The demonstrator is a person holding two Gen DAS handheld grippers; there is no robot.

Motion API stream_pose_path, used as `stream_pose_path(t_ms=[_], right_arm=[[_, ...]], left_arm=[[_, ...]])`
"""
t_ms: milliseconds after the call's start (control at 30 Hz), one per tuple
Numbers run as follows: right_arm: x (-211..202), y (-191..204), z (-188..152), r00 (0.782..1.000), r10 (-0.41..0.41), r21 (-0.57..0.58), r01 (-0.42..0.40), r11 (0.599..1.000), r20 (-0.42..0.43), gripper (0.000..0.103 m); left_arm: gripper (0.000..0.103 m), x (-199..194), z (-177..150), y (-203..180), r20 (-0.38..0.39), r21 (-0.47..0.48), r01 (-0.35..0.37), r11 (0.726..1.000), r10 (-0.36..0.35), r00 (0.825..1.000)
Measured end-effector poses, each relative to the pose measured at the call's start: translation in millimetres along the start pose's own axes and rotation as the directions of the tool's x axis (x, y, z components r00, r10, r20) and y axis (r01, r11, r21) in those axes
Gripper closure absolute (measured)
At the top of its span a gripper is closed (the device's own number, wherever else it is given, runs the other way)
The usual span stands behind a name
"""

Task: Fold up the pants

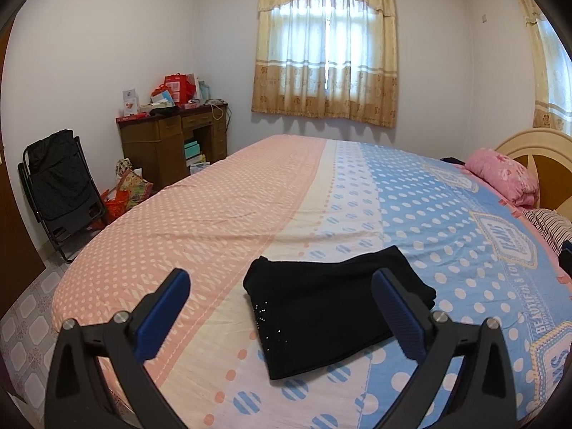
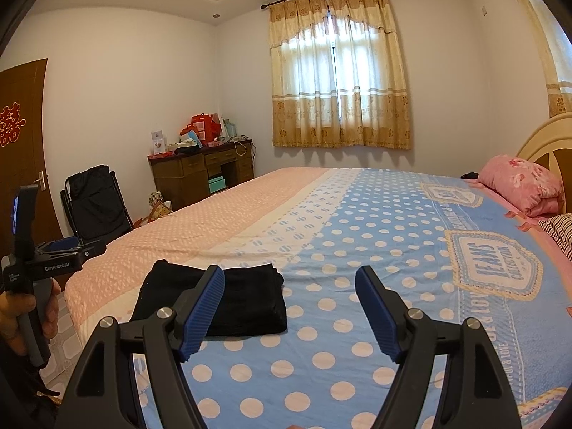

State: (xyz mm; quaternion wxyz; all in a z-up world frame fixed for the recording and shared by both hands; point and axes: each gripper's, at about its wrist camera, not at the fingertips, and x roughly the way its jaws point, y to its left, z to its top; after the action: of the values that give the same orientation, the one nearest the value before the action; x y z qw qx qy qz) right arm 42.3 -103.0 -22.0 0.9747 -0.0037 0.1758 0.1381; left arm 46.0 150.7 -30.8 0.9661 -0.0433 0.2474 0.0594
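Black pants (image 1: pixel 329 307) lie folded in a compact stack on the bed (image 1: pixel 221 207), near its front edge, where the pink and cream stripes meet the blue dotted part. My left gripper (image 1: pixel 282 286) hangs above them, jaws spread wide, holding nothing. My right gripper (image 2: pixel 289 286) is likewise spread and empty, over blue sheet just right of the pants. Pink pillow (image 2: pixel 522 186) by the headboard, well apart.

One pants (image 1: pixel 327 307) — two pillows (image 1: pixel 504 175)
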Motion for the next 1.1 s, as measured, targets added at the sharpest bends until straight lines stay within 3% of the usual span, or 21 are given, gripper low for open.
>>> stream_pose_path(t_ms=[733,1100], right_arm=[[-3,-2,-1,1.0,0.008,0.005,-0.008,1.0,0.02,0.026],[-3,-2,-2,1.0,0.011,-0.006,-0.01,1.0,0.024,0.026]], left_arm=[[0.0,-2,2,0,0.007,0.009,0.0,1.0,0.0,1.0],[0.0,-13,4,-4,0.047,0.026,-0.01,1.0,0.009,0.999]])
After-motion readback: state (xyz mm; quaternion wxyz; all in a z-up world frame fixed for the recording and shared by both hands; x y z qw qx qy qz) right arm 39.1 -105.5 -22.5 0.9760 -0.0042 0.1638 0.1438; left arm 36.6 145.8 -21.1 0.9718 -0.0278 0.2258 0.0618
